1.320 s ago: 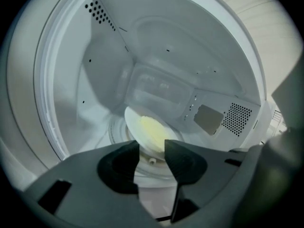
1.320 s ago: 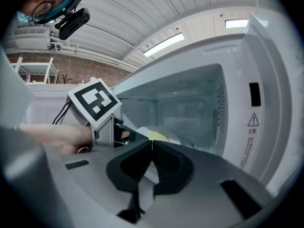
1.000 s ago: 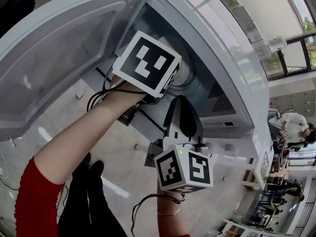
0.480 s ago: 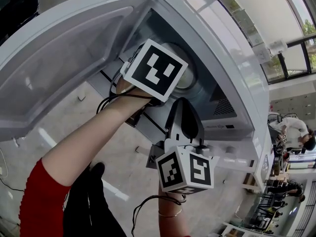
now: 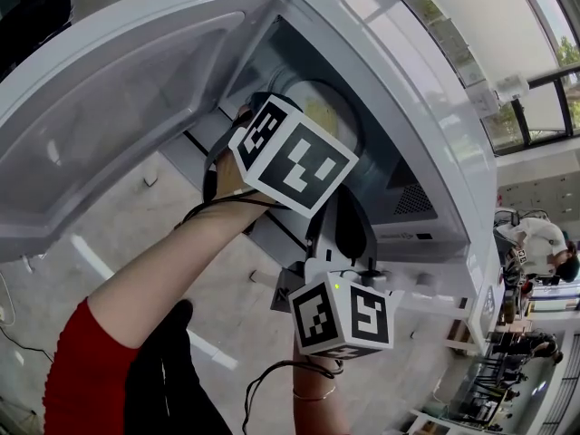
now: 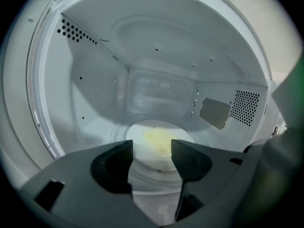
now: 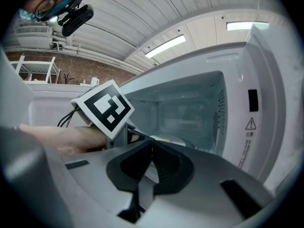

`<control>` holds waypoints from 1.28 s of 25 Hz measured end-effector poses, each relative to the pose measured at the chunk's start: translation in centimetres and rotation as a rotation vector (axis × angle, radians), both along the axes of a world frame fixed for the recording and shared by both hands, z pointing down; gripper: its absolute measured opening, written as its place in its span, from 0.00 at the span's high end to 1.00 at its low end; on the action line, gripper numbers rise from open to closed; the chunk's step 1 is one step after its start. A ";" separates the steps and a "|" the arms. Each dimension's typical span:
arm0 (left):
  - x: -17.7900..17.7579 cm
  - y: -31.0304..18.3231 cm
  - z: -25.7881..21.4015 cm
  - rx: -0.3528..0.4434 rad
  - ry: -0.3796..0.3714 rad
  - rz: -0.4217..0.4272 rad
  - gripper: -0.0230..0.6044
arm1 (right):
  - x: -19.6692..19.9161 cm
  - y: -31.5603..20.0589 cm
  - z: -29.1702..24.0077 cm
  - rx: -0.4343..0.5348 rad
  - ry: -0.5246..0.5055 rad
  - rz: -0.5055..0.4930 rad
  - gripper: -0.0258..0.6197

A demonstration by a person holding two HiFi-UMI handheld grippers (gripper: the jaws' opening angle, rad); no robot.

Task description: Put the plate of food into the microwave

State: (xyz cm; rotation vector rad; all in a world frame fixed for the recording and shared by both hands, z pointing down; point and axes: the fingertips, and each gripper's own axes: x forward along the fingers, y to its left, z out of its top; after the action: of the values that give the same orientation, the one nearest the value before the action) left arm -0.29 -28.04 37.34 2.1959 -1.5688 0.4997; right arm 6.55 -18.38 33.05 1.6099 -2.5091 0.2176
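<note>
The white plate [image 6: 159, 144] with yellow food lies on the turntable inside the open microwave [image 5: 399, 89]. My left gripper [image 6: 152, 152] stands at the cavity's mouth with its jaws wide open. Nothing is between them, and the plate sits just beyond the tips. In the head view its marker cube [image 5: 294, 157] covers the lower front of the cavity, with the plate [image 5: 324, 116] showing behind it. My right gripper [image 7: 151, 150] is shut on nothing and hangs below and outside the opening. Its cube [image 5: 344, 315] is near the microwave's front panel.
The microwave door [image 5: 118, 89] is swung open to the left, close above my left forearm. The control panel [image 7: 251, 108] rises at the right of the opening. A person [image 5: 539, 234] stands far off at the right. Cables [image 5: 272, 379] trail from the grippers.
The left gripper's cube has tilted and slid down and to the right, out of the cavity. The plate now shows behind it. The right gripper has barely moved.
</note>
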 end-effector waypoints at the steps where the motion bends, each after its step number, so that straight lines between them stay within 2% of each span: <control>1: -0.1 0.0 -0.2 0.012 0.012 -0.007 0.56 | 0.0 0.0 -0.1 0.002 -0.001 -0.001 0.94; 4: -1.0 0.5 -1.6 0.071 0.094 -0.032 0.58 | 0.0 0.2 -0.4 0.010 -0.001 -0.009 0.94; 7: -2.6 1.7 -3.2 0.134 0.209 -0.032 0.72 | -0.6 0.7 -0.8 0.016 -0.032 -0.019 0.94; 10: -3.5 3.7 -4.5 0.185 0.277 -0.008 0.89 | -1.3 1.6 -2.1 0.025 -0.053 -0.063 0.94; 14: -3.0 7.5 -6.2 0.208 0.438 0.051 0.93 | -1.6 3.2 -3.9 0.021 -0.066 -0.112 0.94; 18: -2.4 10.5 -7.8 0.190 0.569 0.076 0.95 | -0.8 4.2 -5.8 0.014 -0.104 -0.109 0.94; 23: -2.1 13.9 -9.6 0.161 0.659 0.126 0.95 | 1.0 7.1 -7.2 -0.009 -0.204 -0.117 0.94; 26: -1.8 15.8 -11.0 0.127 0.716 0.151 0.95 | 2.8 9.4 -6.4 -0.068 -0.297 -0.115 0.94; 28: -1.3 17.2 -11.7 0.100 0.733 0.173 0.95 | 4.0 10.8 -5.7 -0.101 -0.337 -0.096 0.94; 32: 0.3 20.6 -11.9 0.043 0.716 0.216 0.95 | 6.2 13.4 -5.9 -0.105 -0.374 -0.066 0.94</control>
State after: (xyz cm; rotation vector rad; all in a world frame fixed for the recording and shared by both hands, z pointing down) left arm 0.03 -7.47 25.45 2.2226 -0.9707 -0.2576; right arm 12.71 -4.93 27.17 1.5640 -2.7557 0.6895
